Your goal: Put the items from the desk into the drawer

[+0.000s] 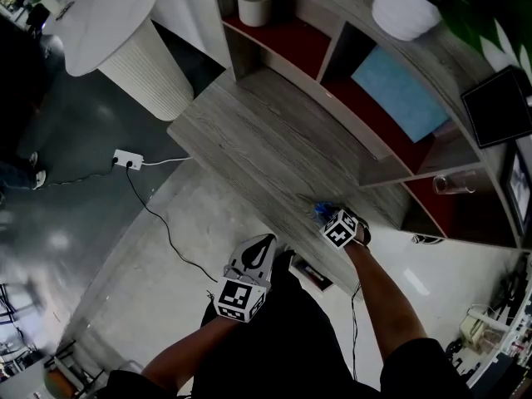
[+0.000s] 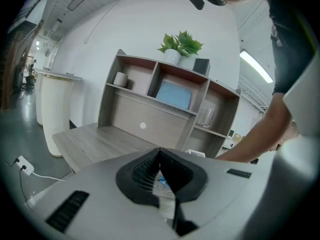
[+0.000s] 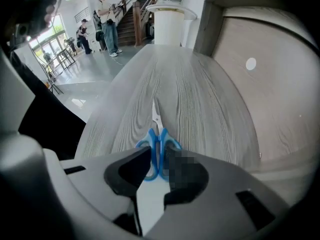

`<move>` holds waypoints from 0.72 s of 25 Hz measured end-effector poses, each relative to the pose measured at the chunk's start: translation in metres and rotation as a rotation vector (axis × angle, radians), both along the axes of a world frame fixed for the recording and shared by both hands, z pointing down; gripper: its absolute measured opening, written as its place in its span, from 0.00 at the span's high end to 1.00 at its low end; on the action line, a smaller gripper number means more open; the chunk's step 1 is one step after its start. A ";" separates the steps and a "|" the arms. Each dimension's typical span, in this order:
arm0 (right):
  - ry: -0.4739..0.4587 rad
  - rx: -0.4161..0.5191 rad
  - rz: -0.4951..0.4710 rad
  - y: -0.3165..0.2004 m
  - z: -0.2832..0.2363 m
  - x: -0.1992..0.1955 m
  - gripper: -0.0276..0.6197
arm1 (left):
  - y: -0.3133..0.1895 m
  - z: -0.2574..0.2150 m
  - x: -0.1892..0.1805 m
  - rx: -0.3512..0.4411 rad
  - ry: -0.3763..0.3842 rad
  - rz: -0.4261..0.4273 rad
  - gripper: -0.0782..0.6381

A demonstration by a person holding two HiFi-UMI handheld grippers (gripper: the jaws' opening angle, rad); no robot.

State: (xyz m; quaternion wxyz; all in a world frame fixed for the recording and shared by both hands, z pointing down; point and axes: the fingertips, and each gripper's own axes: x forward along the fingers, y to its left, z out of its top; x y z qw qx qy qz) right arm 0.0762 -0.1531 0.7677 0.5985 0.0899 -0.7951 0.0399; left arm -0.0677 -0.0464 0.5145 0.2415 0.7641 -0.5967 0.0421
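Observation:
Blue-handled scissors [image 3: 159, 136] lie flat on the grey wooden desk [image 3: 200, 99], blades pointing away, close to its front edge [image 1: 318, 211]. My right gripper [image 3: 159, 156] points steeply down over them, jaws apart, with the two handle loops in and under the gap; I see no pad pressing on them. In the head view it [image 1: 331, 220] hangs at the desk's near right part. My left gripper [image 1: 264, 241] is held off the desk, below its front edge, tips together and nothing in them [image 2: 160, 154]. A dark box-like shape [image 1: 312, 274] shows under the desk edge between my arms.
A shelf unit [image 1: 366, 73] rises behind the desk with a white cup [image 1: 254, 5], a blue panel [image 1: 401, 94], a glass jar [image 1: 453, 184] and a white planter [image 1: 403, 7]. A white pedestal table [image 1: 125, 40] stands at the left. A power strip [image 1: 129, 159] and cable lie on the floor.

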 end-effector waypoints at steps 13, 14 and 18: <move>-0.047 0.083 0.157 0.047 -0.027 0.004 0.81 | 0.020 -0.008 -0.006 0.044 0.032 0.155 0.87; -0.057 0.090 0.183 0.050 -0.030 0.004 0.81 | 0.023 -0.008 -0.007 0.045 0.035 0.167 0.87; -0.081 0.123 0.257 0.070 -0.042 0.005 0.81 | 0.033 -0.010 -0.009 0.058 0.043 0.221 0.87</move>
